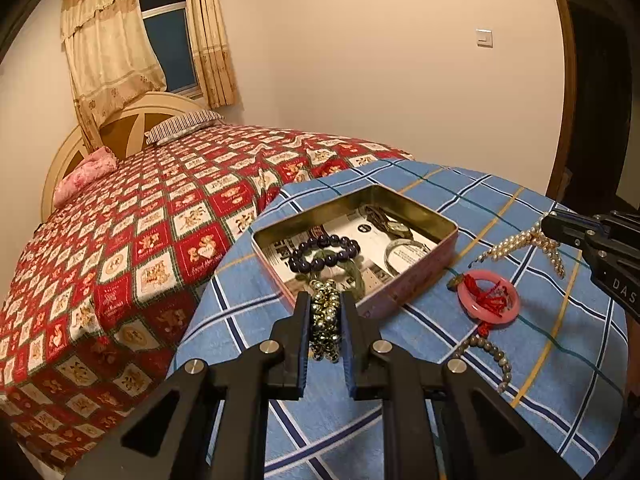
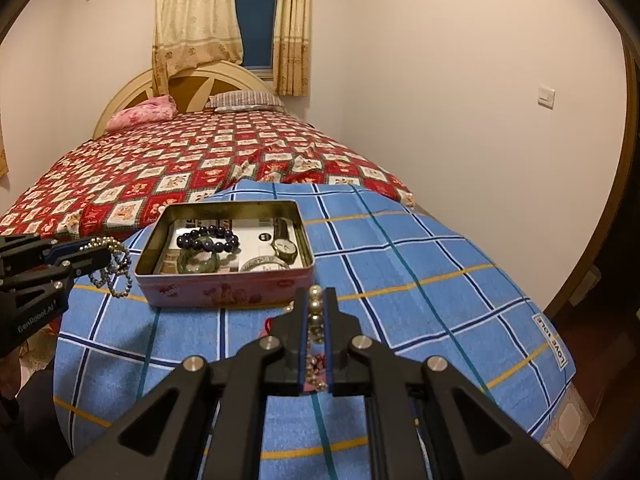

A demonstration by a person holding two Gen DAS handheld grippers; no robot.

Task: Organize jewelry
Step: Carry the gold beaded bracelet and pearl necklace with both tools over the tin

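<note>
Left gripper (image 1: pixel 325 300) clamped on a strand of small gold and dark metallic beads (image 1: pixel 326 320); the strand hangs bunched between my pads, just over the near rim of the tin. In the right wrist view the same strand (image 2: pixel 116 264) dangles in loops off the gripper tip, left of the tin and above the cloth.

Right gripper (image 2: pixel 316 300) clamped on a pearl necklace (image 2: pixel 315 312); pearls are stacked between the pads, the rest trails below. From the left wrist view the pearl strands (image 1: pixel 520 244) drape down from the gripper tip toward the cloth, right of the tin.

Open rectangular tin (image 1: pixel 420 210) sits on the blue plaid cloth (image 1: pixel 540 360) that covers the surface at the foot of the bed (image 1: pixel 140 240), nearer the cloth's far edge. Paper lining inside. In it: dark purple bead bracelet (image 1: pixel 324 252) at the left, green bangle (image 2: pixel 198 262) under and beside it, wristwatch (image 2: pixel 285 246) at the right, pale bangle (image 1: pixel 404 250) in the near right corner.

Still out on the cloth, right of the tin: pink ring bangle with red tasselled cord (image 1: pixel 489 297), touching the cloth flat; grey-green bead bracelet (image 1: pixel 494 356) just on its near side, lying in an open curve.
</note>
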